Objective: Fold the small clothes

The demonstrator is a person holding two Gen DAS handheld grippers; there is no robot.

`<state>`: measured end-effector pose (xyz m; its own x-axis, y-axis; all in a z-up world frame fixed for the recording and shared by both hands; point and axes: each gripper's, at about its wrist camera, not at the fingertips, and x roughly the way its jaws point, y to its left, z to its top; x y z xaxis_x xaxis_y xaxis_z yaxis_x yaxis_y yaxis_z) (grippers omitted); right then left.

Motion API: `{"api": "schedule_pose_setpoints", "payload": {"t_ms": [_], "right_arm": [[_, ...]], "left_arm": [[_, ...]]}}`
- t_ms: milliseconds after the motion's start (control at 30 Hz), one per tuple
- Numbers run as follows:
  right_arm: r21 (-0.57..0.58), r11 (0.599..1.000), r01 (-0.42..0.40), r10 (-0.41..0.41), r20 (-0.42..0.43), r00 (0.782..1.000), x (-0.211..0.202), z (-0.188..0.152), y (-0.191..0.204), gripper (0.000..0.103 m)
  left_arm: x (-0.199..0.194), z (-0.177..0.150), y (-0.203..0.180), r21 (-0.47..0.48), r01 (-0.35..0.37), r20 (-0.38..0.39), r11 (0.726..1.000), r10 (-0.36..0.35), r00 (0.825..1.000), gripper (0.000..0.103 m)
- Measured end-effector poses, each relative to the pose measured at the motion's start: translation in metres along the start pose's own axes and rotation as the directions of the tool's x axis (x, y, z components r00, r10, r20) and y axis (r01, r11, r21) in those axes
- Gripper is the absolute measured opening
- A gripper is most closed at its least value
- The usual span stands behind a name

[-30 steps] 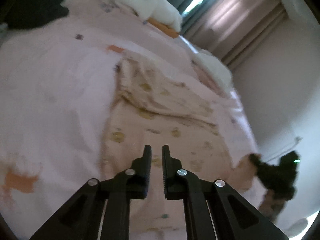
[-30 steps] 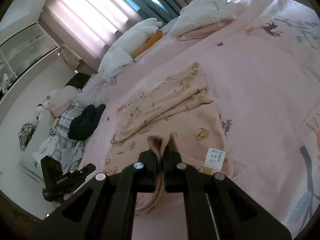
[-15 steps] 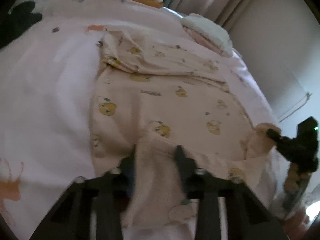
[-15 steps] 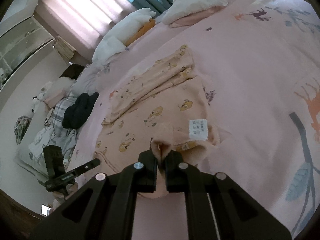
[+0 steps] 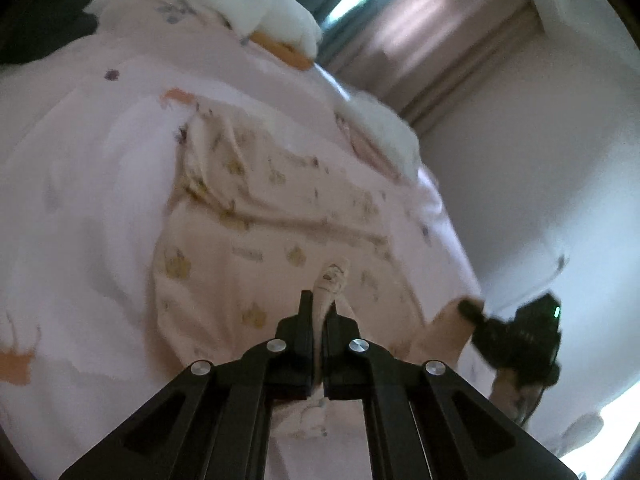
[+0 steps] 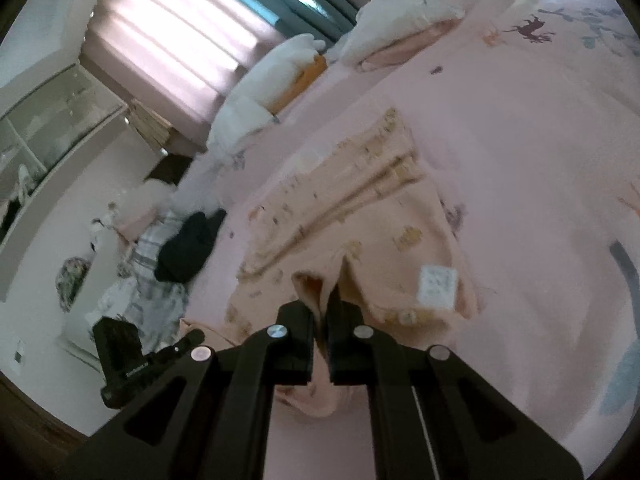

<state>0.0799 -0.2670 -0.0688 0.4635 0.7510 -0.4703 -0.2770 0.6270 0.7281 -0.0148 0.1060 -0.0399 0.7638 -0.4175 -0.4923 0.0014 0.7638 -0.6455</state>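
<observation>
A small peach garment with yellow cartoon prints [image 5: 256,236] lies on the pink bed, its far part folded into a band. My left gripper [image 5: 320,312] is shut on the garment's near edge, and a pinch of cloth sticks up between the fingers. My right gripper [image 6: 322,312] is shut on the near edge at the other corner of the same garment [image 6: 360,208], next to its white care label [image 6: 436,284]. Each gripper shows in the other's view: the right one [image 5: 516,336] and the left one [image 6: 132,364].
The pink bedsheet [image 6: 540,140] has animal prints. White pillows and folded bedding [image 5: 248,4] lie at the far end by the curtains. A black garment [image 6: 188,244] and plaid clothes lie at the bed's left edge. A wall [image 5: 560,160] stands close to the right.
My left gripper has closed on the garment's near edge and lifted it. My right gripper has stayed shut on its corner and raised it slightly.
</observation>
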Motion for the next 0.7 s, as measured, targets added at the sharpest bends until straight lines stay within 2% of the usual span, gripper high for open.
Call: {"api": "schedule_pose_setpoints", "payload": {"t_ms": [67, 167, 267, 333, 400, 467, 600, 633, 700], "right_arm": [[0.002, 1.000, -0.005, 0.005, 0.009, 1.000, 0.002, 0.009, 0.005, 0.005], [-0.001, 0.999, 0.033, -0.033, 0.025, 0.999, 0.008, 0.024, 0.009, 0.005], [0.064, 0.998, -0.001, -0.002, 0.047, 0.999, 0.013, 0.045, 0.003, 0.005], [0.109, 0.994, -0.007, 0.000, 0.065, 0.998, 0.019, 0.062, 0.000, 0.005], [0.144, 0.989, -0.015, 0.005, 0.071, 0.997, 0.024, 0.076, -0.002, 0.005], [0.173, 0.985, -0.017, 0.003, 0.077, 0.997, 0.032, 0.093, -0.005, 0.005], [0.224, 0.974, 0.034, -0.048, 0.060, 0.997, 0.056, 0.124, -0.009, 0.005], [0.230, 0.972, 0.041, -0.054, 0.051, 0.997, 0.066, 0.134, -0.009, 0.005], [0.221, 0.973, 0.072, -0.083, 0.043, 0.996, 0.082, 0.150, -0.009, 0.005]], "left_arm": [[-0.001, 0.013, 0.006, -0.051, 0.030, 0.036, 0.998, -0.028, 0.999, 0.000], [-0.004, 0.029, 0.014, -0.103, 0.042, 0.100, 0.994, -0.032, 0.994, 0.000], [-0.006, 0.048, 0.018, -0.136, 0.056, 0.169, 0.989, -0.033, 0.985, 0.000], [-0.005, 0.063, 0.019, -0.150, 0.037, 0.211, 0.988, -0.005, 0.978, 0.000], [-0.001, 0.075, 0.020, -0.155, 0.036, 0.233, 0.987, 0.001, 0.972, 0.000], [0.008, 0.093, 0.023, -0.169, 0.004, 0.266, 0.986, 0.042, 0.963, 0.000], [0.024, 0.117, 0.038, -0.202, 0.014, 0.273, 0.979, 0.042, 0.961, 0.000], [0.033, 0.126, 0.041, -0.202, -0.006, 0.274, 0.979, 0.062, 0.960, 0.000], [0.049, 0.136, 0.049, -0.207, -0.097, 0.267, 0.973, 0.152, 0.952, 0.000]]}}
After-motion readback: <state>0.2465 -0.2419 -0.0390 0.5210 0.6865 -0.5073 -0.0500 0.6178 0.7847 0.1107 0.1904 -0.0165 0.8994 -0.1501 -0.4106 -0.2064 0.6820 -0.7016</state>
